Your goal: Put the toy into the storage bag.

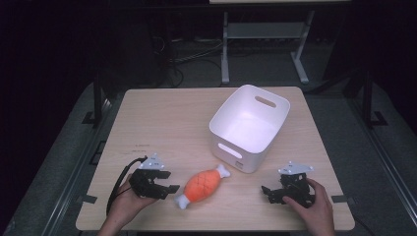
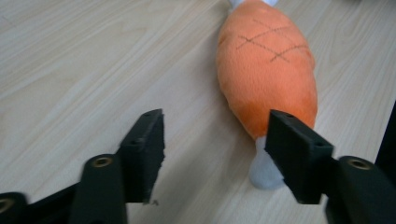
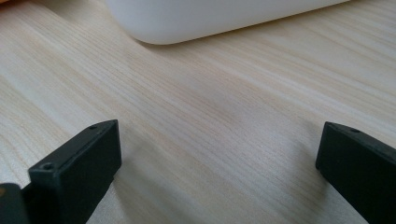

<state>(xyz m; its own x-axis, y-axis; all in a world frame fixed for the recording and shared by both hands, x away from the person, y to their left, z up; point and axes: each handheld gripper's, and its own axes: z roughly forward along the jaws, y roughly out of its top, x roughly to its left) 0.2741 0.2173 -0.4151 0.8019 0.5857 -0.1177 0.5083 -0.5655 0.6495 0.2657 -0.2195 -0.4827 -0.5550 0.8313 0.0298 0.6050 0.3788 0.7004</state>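
Your left hand-held gripper [image 1: 164,187], jaws wide and empty, sits just at 9 o'clock of the orange plush drumstick [image 1: 203,185] on the tabletop [image 1: 162,118], whose long axis runs 7-to-1 o'clock, while your right hand-held gripper [image 1: 269,193], also open, rests farther off.

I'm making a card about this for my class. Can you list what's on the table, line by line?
toy: orange plush drumstick with white bone ends, lying flat
bin: white bin, nothing seen inside, behind the toy
table: light wood
left gripper: jaws open, beside the toy, not gripping it
right gripper: jaws open over bare wood
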